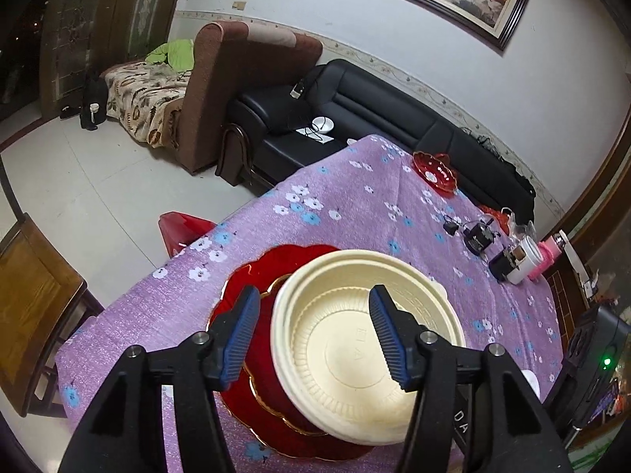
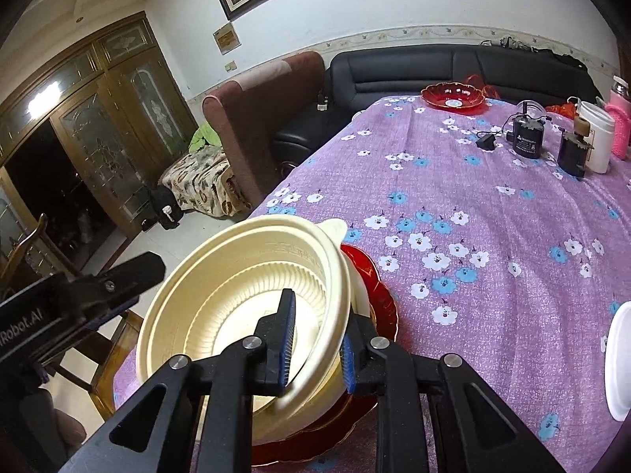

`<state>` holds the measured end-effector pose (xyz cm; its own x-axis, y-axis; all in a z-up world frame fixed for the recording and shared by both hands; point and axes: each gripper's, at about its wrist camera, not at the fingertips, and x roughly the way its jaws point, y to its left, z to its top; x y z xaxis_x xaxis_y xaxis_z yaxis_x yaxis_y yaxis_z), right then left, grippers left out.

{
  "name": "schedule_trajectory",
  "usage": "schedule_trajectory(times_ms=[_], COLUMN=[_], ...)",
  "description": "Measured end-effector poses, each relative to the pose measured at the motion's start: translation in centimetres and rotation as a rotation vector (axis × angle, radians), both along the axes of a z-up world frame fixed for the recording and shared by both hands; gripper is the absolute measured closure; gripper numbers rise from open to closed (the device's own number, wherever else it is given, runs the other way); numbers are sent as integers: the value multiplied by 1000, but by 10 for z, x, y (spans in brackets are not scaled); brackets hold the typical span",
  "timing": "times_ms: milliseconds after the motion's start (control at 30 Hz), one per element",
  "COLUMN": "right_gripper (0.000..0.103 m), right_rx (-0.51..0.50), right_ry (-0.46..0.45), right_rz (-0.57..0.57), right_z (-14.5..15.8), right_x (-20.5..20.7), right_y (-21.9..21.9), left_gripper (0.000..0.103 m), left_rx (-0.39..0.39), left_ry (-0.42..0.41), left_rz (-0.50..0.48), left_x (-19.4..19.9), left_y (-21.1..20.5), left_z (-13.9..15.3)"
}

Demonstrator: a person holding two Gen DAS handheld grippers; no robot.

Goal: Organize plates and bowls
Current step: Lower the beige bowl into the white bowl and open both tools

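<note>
Bowl (image 1: 366, 339), cream and empty, sits on red plate (image 1: 252, 354); left gripper (image 1: 315, 339) spread, right gripper (image 2: 315, 349) straddling its rim unclamped.

Bowl (image 1: 366, 339) on plate (image 1: 252, 358) at the counter's (image 1: 355, 213) near corner.
From the left wrist view, the bowl sits on the plate at 6 o'clock, overhanging it toward 3 o'clock, with the left tool (image 1: 313, 339) straddling its near rim. A second dish (image 1: 435, 173) lies at 1 o'clock by the far edge; a cluster of small devices and a jar (image 1: 526, 260) stands at 3 o'clock. Behind the counter, at 12 o'clock, runs a sofa (image 1: 378, 110). The right tool (image 2: 315, 345) straddles the bowl's wall.
</note>
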<state>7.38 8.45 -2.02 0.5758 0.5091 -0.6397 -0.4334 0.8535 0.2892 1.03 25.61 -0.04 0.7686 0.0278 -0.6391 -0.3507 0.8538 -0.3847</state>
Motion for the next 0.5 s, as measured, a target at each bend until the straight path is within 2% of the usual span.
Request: schedule_trajectory(times_ms=[67,167,367,500], right_gripper=[58,38,31,29], right_rx=[-4,-22,-93,-90], right_ry=[-8,-56,-160,-200], right_rz=[-1,-10,-29,-47], right_z=[0,5,13,20], right_x=[-1,-7,-17,-24], right_y=[2,6,15,10], left_gripper=[46,44,39,37], left_rx=[3,11,38,79], left_ry=[-10,-22,-54,-66], left_rz=[8,14,35,34], left_x=[-4,-8,-16,-18], left_y=[2,3,3,-5], left_z=[2,5,13,19])
